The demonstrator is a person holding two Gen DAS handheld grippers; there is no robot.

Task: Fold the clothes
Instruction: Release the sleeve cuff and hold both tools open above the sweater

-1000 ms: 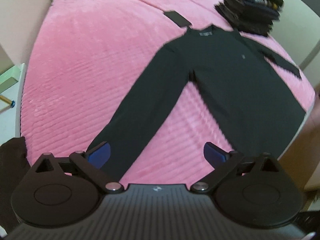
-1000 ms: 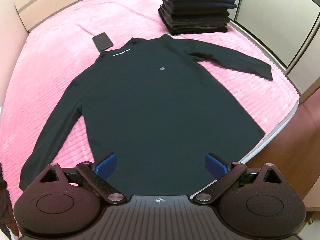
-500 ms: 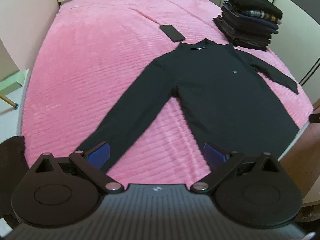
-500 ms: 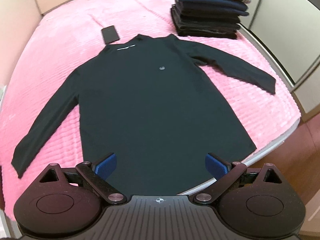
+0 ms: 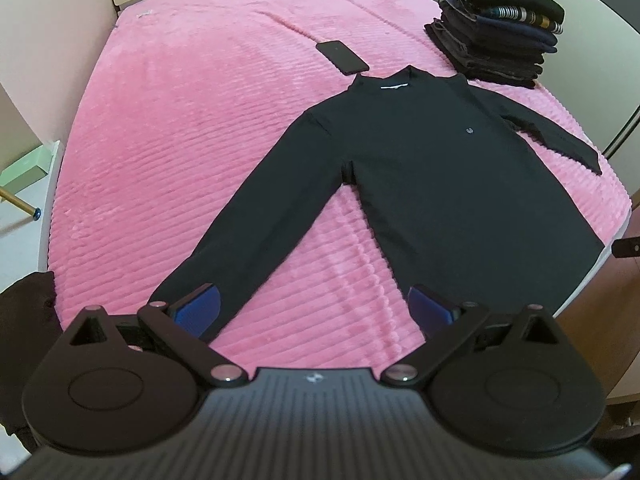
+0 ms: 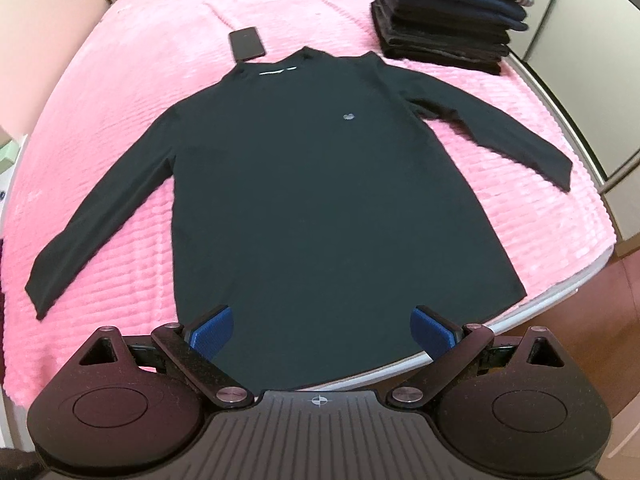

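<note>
Shirt lies flat and face up on the pink bed, collar toward the far side, hem at the near edge of the bed, both sleeves spread out to the sides. No part of it is folded over. Left gripper hovers above the cuff of the near sleeve, its fingers wide apart and holding nothing. Right gripper hangs over the hem, fingers also wide apart and empty.

Such a scene fits a shirt just laid out for folding, and I judge a fold of this shirt is still to be made. A fold would call for a pinch on 1 thin layer at a cuff or at a hem corner, low enough to catch the cloth but not the plush cover under it.

Beyond the collar, a phone lies just beside the left shoulder, and a stack of folded clothes stands near the right shoulder. Neither touches the sleeves, so both sleeves have free way inward.
</note>
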